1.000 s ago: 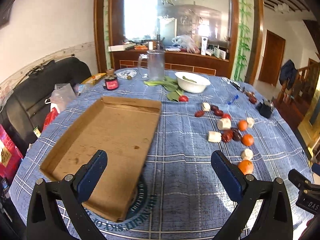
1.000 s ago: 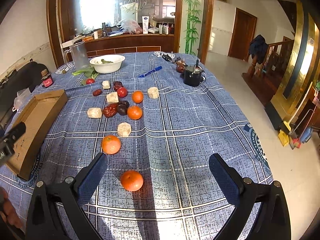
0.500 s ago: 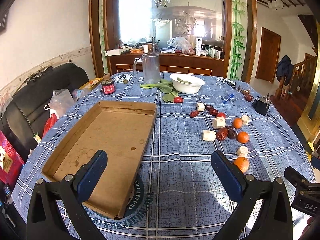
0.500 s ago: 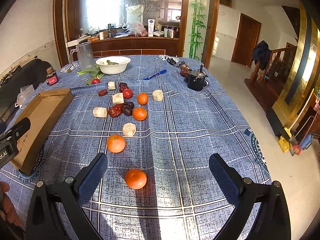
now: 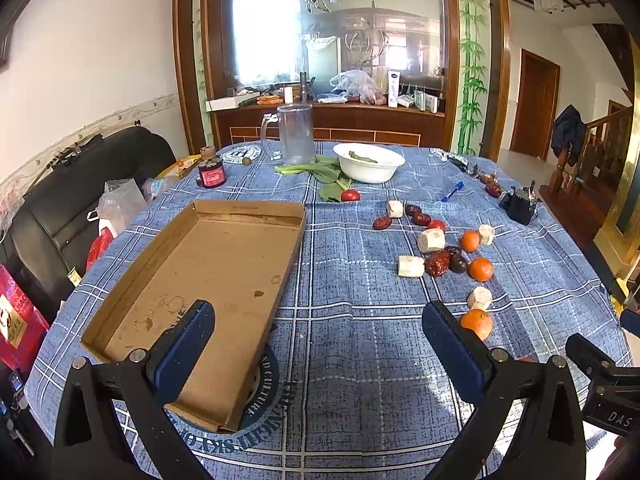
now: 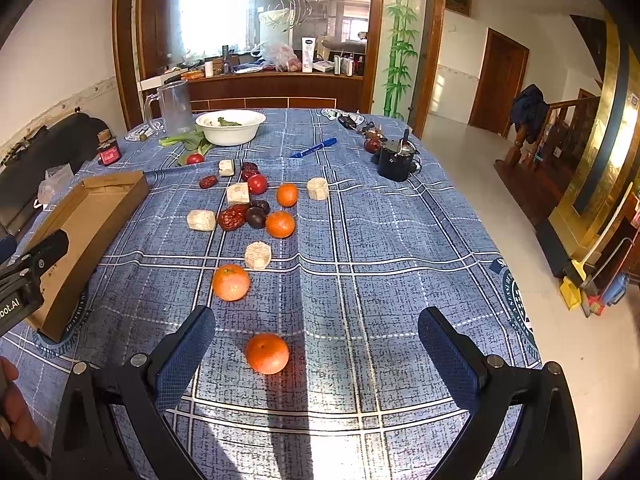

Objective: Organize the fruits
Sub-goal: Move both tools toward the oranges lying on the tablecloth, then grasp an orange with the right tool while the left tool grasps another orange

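An empty cardboard tray lies on the left of the blue checked tablecloth; it also shows in the right wrist view. Several oranges, red dates, tomatoes and pale cut chunks lie scattered to its right. My left gripper is open and empty above the cloth, its left finger over the tray's near end. My right gripper is open and empty; the nearest orange lies on the cloth between its fingers, a second orange just beyond.
A white bowl, leafy greens, a clear jug and a dark jar stand at the far side. A blue pen and a black pot lie far right. A black sofa is left of the table.
Both grippers have tilted and drawn back slightly, so the table sits lower in each view. The nearest orange now lies further between the right fingers. Both stay open.
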{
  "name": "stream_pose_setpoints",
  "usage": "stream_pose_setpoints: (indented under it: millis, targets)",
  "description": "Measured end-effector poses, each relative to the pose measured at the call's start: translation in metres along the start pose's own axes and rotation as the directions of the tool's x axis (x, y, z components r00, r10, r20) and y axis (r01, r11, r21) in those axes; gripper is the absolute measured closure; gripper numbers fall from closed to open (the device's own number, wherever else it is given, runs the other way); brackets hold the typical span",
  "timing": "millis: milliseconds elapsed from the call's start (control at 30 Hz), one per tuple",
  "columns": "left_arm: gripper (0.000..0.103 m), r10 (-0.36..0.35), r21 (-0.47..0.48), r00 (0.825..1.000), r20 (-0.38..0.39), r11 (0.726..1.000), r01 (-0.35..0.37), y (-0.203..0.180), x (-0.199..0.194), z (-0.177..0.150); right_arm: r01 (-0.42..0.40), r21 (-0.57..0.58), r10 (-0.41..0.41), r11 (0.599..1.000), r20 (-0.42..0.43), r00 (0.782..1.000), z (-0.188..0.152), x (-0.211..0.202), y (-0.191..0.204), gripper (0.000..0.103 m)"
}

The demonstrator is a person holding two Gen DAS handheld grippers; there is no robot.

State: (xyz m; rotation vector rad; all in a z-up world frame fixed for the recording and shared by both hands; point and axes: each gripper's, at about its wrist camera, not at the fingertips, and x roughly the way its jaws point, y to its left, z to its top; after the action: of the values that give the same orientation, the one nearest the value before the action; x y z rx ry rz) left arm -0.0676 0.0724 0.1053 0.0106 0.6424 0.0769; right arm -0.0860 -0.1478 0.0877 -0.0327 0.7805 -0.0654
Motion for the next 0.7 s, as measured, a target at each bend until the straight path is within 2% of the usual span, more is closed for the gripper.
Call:
stream_pose_setpoints:
  millis: [167, 333, 500, 667, 700]
  targets:
    - [0.0, 0.005, -0.014, 0.999, -0.033, 1.0, -0.005, 0.003, 0.005, -0.003, 0.015, -0.043, -0.016, 0.999, -0.033, 0.999, -0.008, 0.01, -0.007, 0.001]
    - [0.0, 0.04, -0.01, 0.998, -0.049, 0.999, -0.041, 0.003, 0.011, -0.008, -0.031, -0.114, 0.02, 0.993, -0.097, 0.995, -0.021, 0.028, 0.001, 0.001]
    - [0.0, 0.07, 0.034, 0.995, -0.067, 0.997, -0.068, -0.002, 0.015, -0.012, -0.116, -0.115, 0.099, 0.987, -0.149, 0.984, -0.023, 0.046, 0.01, 0.001]
    - [0.0, 0.101, 0.078, 0.99, -0.094, 0.993, -0.094, -0.009, 0.022, -0.016, -0.179, -0.114, 0.154, 0.977, -0.201, 0.967, -0.025, 0.065, 0.017, 0.009]
    - [0.0, 0.101, 0.082, 0.99, -0.098, 0.992, -0.093, -0.01, 0.023, -0.016, -0.182, -0.122, 0.154, 0.976, -0.211, 0.965, -0.026, 0.069, 0.019, 0.016]
